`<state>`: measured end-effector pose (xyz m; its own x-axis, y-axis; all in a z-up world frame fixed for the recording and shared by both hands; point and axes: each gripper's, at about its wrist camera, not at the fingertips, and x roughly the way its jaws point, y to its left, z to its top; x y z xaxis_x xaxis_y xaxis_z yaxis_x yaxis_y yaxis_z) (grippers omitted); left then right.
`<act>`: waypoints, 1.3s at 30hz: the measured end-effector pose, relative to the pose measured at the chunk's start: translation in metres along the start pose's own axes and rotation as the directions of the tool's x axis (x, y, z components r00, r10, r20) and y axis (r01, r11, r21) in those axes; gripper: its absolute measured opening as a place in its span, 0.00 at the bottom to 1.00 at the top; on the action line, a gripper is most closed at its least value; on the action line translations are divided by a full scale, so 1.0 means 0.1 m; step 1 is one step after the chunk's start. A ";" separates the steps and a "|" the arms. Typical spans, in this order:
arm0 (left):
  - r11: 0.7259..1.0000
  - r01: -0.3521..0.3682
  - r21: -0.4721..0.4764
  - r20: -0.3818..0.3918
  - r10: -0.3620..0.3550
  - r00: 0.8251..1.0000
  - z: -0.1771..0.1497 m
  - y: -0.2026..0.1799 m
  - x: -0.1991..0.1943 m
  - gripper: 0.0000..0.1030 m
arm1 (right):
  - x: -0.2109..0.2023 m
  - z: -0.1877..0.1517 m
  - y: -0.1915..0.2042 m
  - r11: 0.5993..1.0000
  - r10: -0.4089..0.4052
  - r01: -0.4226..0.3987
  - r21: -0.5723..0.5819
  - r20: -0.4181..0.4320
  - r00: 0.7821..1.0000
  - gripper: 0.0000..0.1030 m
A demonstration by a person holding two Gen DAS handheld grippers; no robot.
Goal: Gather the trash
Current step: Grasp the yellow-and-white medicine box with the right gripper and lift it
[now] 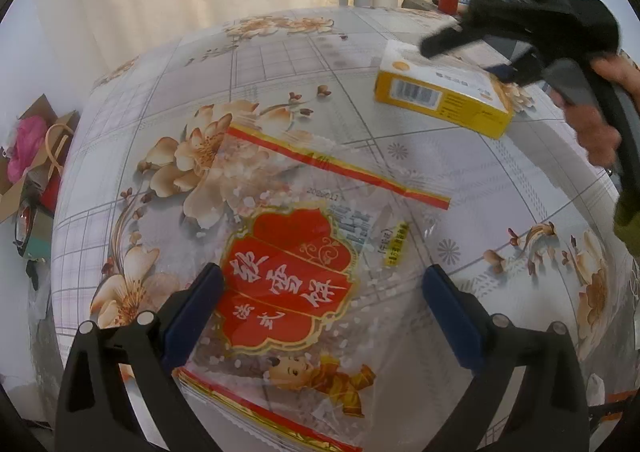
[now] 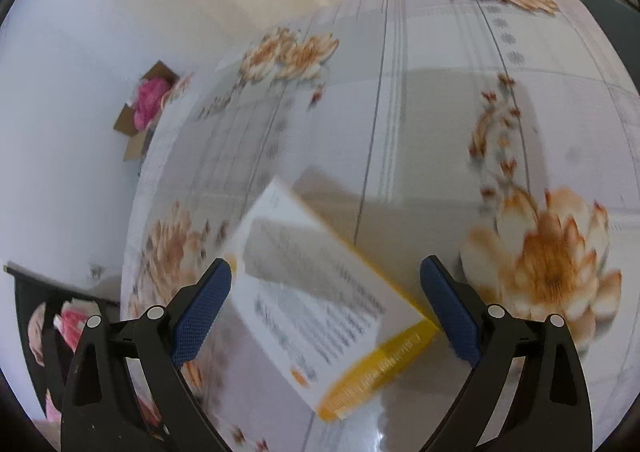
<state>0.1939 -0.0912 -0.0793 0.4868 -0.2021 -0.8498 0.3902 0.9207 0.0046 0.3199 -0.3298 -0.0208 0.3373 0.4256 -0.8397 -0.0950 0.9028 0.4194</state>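
I hold both tongs spread wide to straddle trash: my left gripper [image 1: 322, 316] around the clear red-labelled plastic snack bag [image 1: 296, 276], my right gripper [image 2: 326, 312] around the yellow-and-white cardboard box [image 2: 332, 304] at the bag's one o'clock.

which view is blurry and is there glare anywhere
Right wrist view: motion blur smears the yellow box and its print, with a bright glare patch on the tablecloth. Left wrist view: sharp, the snack bag text readable, only fisheye bending.

"2022011" on clear snack bag [image 1: 288, 252]
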 end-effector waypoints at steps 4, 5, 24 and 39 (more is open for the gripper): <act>1.000 -0.001 0.000 0.003 0.001 1.000 -0.04 -0.02 -0.04 0.95 | -0.07 -0.19 0.05 1.000 -0.022 0.022 -0.015 -0.026 0.999 0.89; 1.000 -0.001 0.000 0.004 0.001 1.000 -0.04 -0.02 -0.03 0.95 | -0.07 -0.22 0.09 0.999 -0.029 0.028 -0.024 -0.031 0.999 0.89; 1.000 0.001 0.002 0.013 -0.001 1.000 -0.05 -0.01 -0.04 0.95 | 0.26 -0.08 0.45 0.943 -0.273 0.269 -0.195 0.008 0.962 0.89; 0.989 0.036 0.143 0.063 -0.045 0.997 -0.07 -0.02 -0.21 0.95 | -0.15 -0.94 0.34 0.947 -0.301 0.308 -0.086 0.091 0.949 0.67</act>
<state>0.1779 -0.0864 -0.0653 0.5166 -0.2641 -0.8145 0.5150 0.8558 0.0491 0.2238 -0.3002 -0.0263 0.4337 0.1269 -0.8921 -0.0661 0.9918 0.1090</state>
